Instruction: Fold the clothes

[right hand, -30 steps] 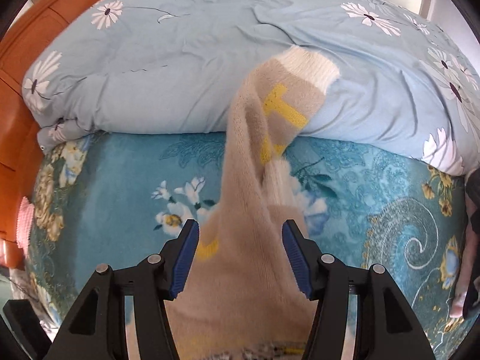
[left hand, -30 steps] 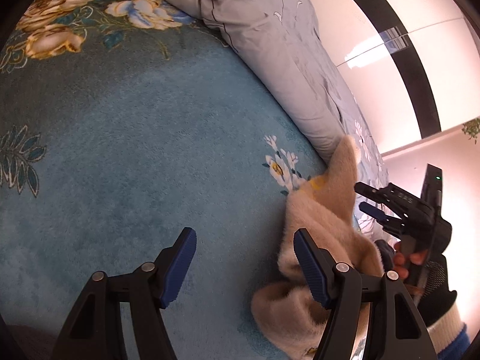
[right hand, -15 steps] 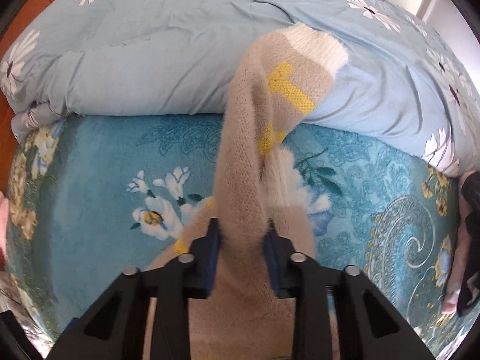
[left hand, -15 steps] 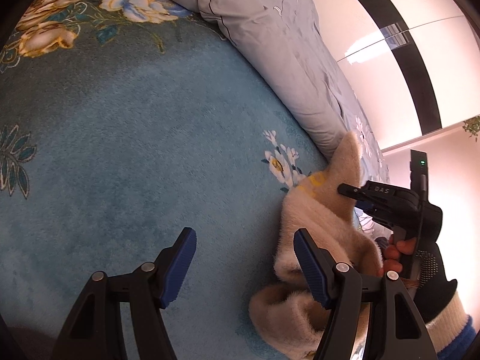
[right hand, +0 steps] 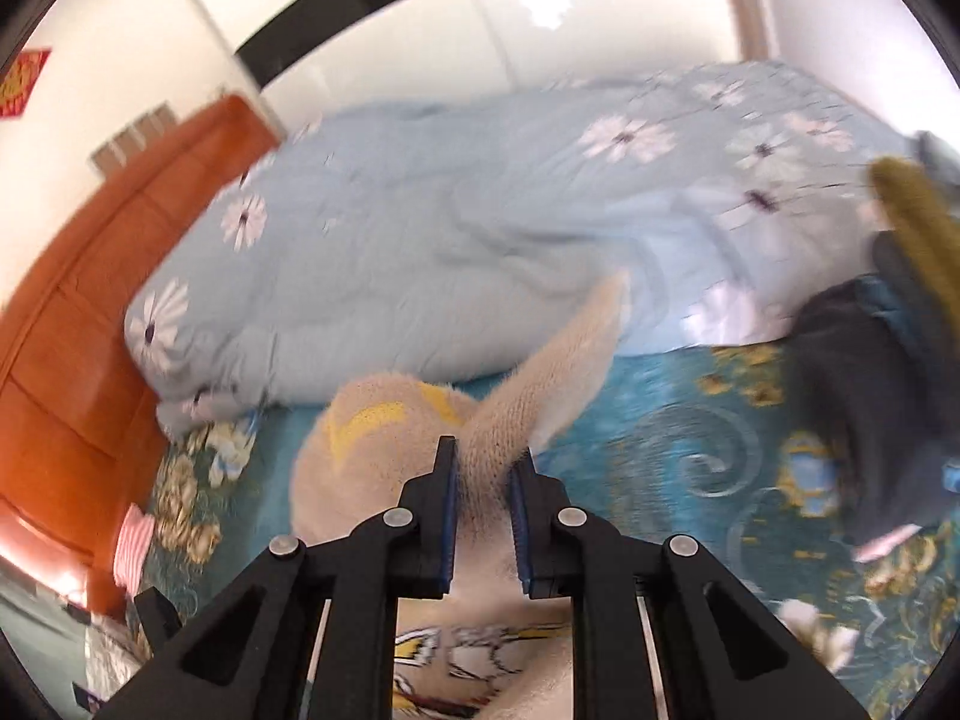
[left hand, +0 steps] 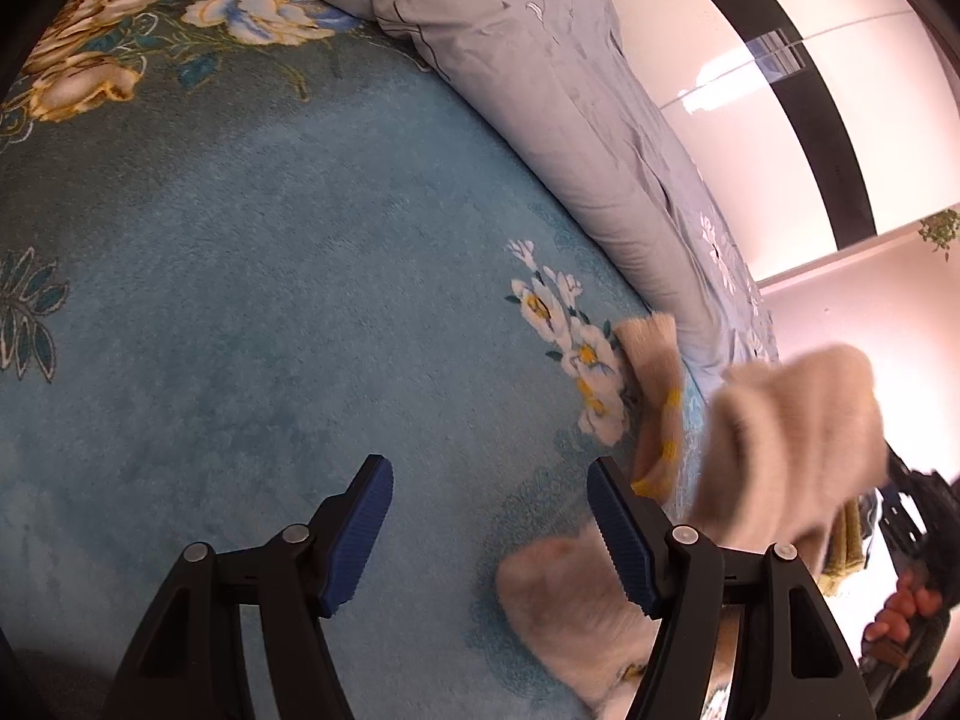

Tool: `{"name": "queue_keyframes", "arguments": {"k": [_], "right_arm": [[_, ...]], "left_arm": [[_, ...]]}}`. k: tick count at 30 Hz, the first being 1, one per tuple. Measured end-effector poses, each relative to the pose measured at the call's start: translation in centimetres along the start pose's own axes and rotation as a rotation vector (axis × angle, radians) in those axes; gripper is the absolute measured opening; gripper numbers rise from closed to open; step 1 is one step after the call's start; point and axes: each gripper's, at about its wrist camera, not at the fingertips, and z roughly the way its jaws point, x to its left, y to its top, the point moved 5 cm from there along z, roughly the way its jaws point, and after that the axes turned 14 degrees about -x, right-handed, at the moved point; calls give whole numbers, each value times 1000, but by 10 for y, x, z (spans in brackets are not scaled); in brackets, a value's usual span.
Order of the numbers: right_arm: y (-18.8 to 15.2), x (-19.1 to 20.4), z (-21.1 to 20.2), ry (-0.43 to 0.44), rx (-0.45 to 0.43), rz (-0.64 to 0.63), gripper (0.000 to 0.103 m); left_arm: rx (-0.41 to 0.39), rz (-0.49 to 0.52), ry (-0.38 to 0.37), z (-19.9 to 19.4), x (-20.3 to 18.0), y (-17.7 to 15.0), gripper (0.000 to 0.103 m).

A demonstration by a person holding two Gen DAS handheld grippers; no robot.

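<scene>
A fuzzy beige sweater with yellow marks lies on the teal flowered bed cover. My right gripper is shut on its sleeve, which is lifted and trails away toward the duvet. In the left wrist view the lifted sweater hangs at the right, with more of it on the cover. My left gripper is open and empty over the bed cover, just left of the sweater.
A light blue daisy-print duvet is bunched along the far side, also in the left wrist view. An orange wooden headboard stands at the left. Dark and olive clothes are piled at the right.
My right gripper closed on the sweater sleeve and lifted it up and back, so its view now tilts toward the wall. My left gripper stayed open and hardly moved.
</scene>
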Motion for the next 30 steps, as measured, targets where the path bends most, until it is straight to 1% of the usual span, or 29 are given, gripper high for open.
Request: {"name": "queue_keyframes", "arguments": {"k": [3,7,10,14,17,21,23,25,27,28,30], "right_arm": [[-3,-52,-38,-91,-37,43,16],[-30,-118,-63,-199,-5,144,16],[-54,-145,-68,-239,41,171,16],[-76,-165,-62,-268,86,201,16],[-84,-174,-66,-267,101,206,16],[-80,-175,-69,-253,116,187,17],[-78,-171,-69,-247,123,147,20],[-74,-166,-74,-259,126,101,23],[-68,-159,-82,-275,111,53,25],[-64,-153,-83,-270,104,28,25],[-56,-136,-80,-231,98,-24,25]], "left_arm": [[14,50,2,2,-10,-6,71],[36,121,13,9,-18,-14,71],[57,166,6,11,-25,-22,71],[85,229,-10,15,-34,-32,71],[106,282,-19,22,-42,-37,71],[133,358,-19,34,-50,-40,71],[143,373,-17,39,-50,-40,71],[168,366,-34,46,-49,-42,71],[182,375,-44,50,-51,-43,71],[187,386,-48,52,-52,-43,71],[194,412,-53,57,-54,-44,71]]}}
